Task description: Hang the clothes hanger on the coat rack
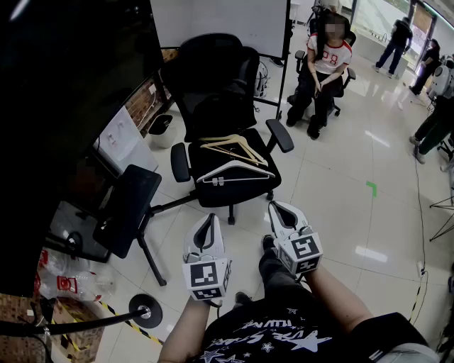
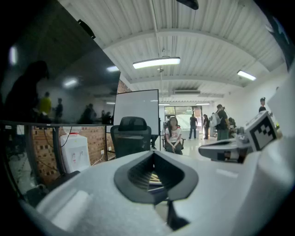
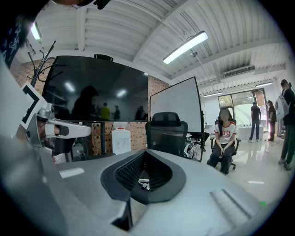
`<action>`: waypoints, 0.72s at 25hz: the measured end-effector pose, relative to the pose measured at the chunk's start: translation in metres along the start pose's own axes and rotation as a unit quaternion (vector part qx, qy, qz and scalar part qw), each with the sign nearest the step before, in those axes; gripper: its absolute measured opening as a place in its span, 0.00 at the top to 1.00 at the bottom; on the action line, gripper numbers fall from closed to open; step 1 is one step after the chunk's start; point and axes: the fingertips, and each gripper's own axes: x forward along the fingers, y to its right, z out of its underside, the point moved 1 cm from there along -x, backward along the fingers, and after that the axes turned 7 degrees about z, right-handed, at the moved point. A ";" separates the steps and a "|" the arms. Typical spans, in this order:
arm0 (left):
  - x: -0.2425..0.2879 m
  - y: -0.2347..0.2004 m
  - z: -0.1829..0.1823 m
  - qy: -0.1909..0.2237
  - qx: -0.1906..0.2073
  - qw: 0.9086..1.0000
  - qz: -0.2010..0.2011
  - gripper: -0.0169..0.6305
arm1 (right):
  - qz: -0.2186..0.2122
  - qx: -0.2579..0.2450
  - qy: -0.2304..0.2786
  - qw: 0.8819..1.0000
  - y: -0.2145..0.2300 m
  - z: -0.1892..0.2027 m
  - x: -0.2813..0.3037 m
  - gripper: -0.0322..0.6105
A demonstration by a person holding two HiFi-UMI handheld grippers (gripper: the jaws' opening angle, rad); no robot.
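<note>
Two hangers lie on the seat of a black office chair (image 1: 213, 85): a wooden hanger (image 1: 235, 147) behind, a white hanger (image 1: 234, 172) in front. Both grippers hover short of the chair, pointing at it. My left gripper (image 1: 207, 220) is shut and empty, and so is my right gripper (image 1: 277, 208). In the left gripper view the left gripper (image 2: 154, 153) has its tips together, and the wooden hanger (image 2: 154, 177) shows through the hollow. In the right gripper view the right gripper (image 3: 145, 152) frames the white hanger (image 3: 144, 185). Thin coat rack arms (image 3: 42, 62) rise at the upper left.
A big dark screen (image 1: 64, 85) fills the left. A low black seat (image 1: 128, 205) stands before it. A black pole with a round base (image 1: 145, 310) and plastic bags (image 1: 64, 282) lie at the lower left. A person sits on a chair (image 1: 323, 71) behind. A whiteboard (image 1: 220, 21) stands at the back.
</note>
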 end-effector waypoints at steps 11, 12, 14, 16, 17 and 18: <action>0.117 -0.043 -0.003 0.006 -0.011 0.999 -0.043 0.97 | -0.031 -0.003 -0.016 0.999 0.067 0.023 0.143 0.94; 0.130 -0.046 -0.007 0.010 -0.015 0.999 -0.049 0.97 | -0.036 -0.003 -0.015 0.999 0.074 0.023 0.157 0.94; 0.157 -0.053 -0.011 0.012 -0.018 0.998 -0.056 0.97 | -0.048 -0.006 -0.015 0.999 0.087 0.021 0.183 0.94; 0.185 -0.058 -0.007 0.007 -0.017 0.998 -0.058 0.97 | -0.061 -0.021 -0.019 0.998 0.100 0.022 0.207 0.94; 0.197 -0.062 -0.003 0.000 -0.016 0.998 -0.060 0.97 | -0.067 -0.032 -0.026 0.997 0.106 0.027 0.218 0.94; 0.208 -0.066 0.002 -0.009 -0.016 0.998 -0.064 0.97 | -0.071 -0.042 -0.038 0.996 0.112 0.035 0.229 0.94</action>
